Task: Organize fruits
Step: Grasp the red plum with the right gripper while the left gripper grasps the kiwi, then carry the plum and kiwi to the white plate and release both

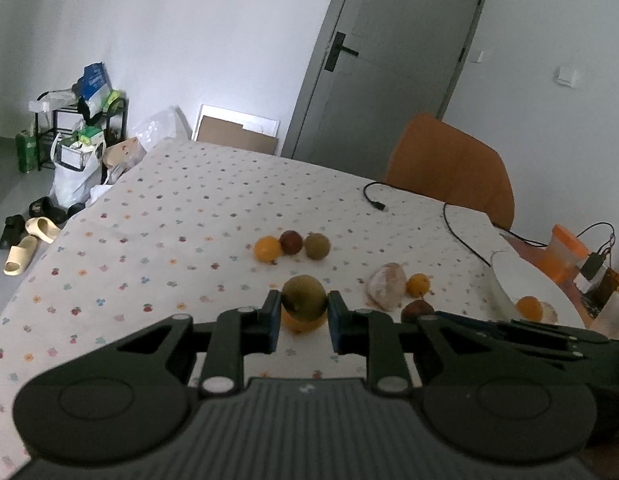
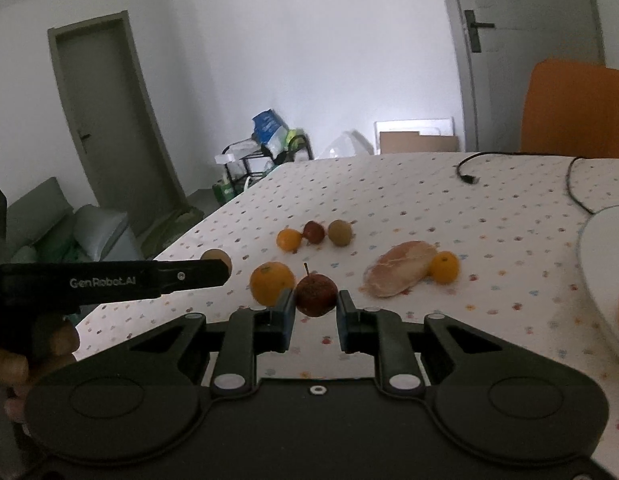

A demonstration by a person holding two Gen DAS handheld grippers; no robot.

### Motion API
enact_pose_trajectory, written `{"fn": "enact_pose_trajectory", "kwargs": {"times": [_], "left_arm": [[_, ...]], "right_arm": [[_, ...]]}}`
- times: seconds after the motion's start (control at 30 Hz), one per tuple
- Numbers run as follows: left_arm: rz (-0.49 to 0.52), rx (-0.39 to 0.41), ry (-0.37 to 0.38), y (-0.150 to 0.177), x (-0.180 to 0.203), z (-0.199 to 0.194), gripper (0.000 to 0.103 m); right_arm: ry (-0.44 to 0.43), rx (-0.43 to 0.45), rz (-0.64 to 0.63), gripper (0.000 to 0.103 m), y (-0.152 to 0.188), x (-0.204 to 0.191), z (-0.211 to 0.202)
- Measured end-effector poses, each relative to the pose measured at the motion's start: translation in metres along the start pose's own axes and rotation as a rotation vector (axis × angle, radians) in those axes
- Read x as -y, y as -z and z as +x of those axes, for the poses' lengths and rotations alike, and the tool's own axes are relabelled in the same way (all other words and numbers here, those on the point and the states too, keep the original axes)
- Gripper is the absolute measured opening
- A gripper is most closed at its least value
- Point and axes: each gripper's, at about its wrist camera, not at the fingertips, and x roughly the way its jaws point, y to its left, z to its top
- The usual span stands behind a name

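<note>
- On the worktop (image 1: 157, 216), under a dotted cloth, most of the fruit lies loose, while a white plate (image 2: 601, 248) at the right edge carries at least one orange piece; I judge the plate or the far row to be where the sorting ends up, but cannot tell which.
- Beyond the middle, three small fruits form a row (image 2: 315, 234), orange, red, green, just beside one another. That tidy line looks deliberate, a sorted group.
- Nearer lies a pale, lumpy bag (image 2: 399, 268) with a small orange (image 2: 444, 267) touching its right end; both look unsorted.
- Left gripper (image 1: 303, 310): its jaws are set about a fruit's width apart, with a green fruit (image 1: 304, 298) between the pads. The pads seem to touch its sides, so I take this as a pinch, held at the fruit's widest part so it cannot roll out. Whether it is lifted off the cloth I cannot tell.
- Right gripper (image 2: 315, 308): jaws spread a little wider than the red fruit (image 2: 315, 294) that sits between their tips. A sliver of gap shows at each side, so nothing is gripped, as I read it; the fruit rests on the cloth, stem up.
- Just left of it lies a big orange (image 2: 272, 282), close enough to be nudged by the left pad.
</note>
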Motion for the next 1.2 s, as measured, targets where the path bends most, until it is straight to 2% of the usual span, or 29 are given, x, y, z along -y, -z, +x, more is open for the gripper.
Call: {"fn": "enact_pose_trajectory", "kwargs": {"times": [0.3,0.8,1.2], "left_arm": [[0.024,0.027,0.043,-0.007,0.032,0.002,0.023],[0.116,0.01,0.125,-0.007,0.099,0.024,0.023],[0.197,0.004,0.179,-0.01,0.146,0.04,0.023]], "right_arm": [[0.079,0.047,0.023,0.02,-0.003,0.024,-0.031],[0.223,0.131,0.105,0.02,-0.001,0.091,-0.075],[0.313,0.161,0.142,0.02,0.009,0.127,-0.096]]}}
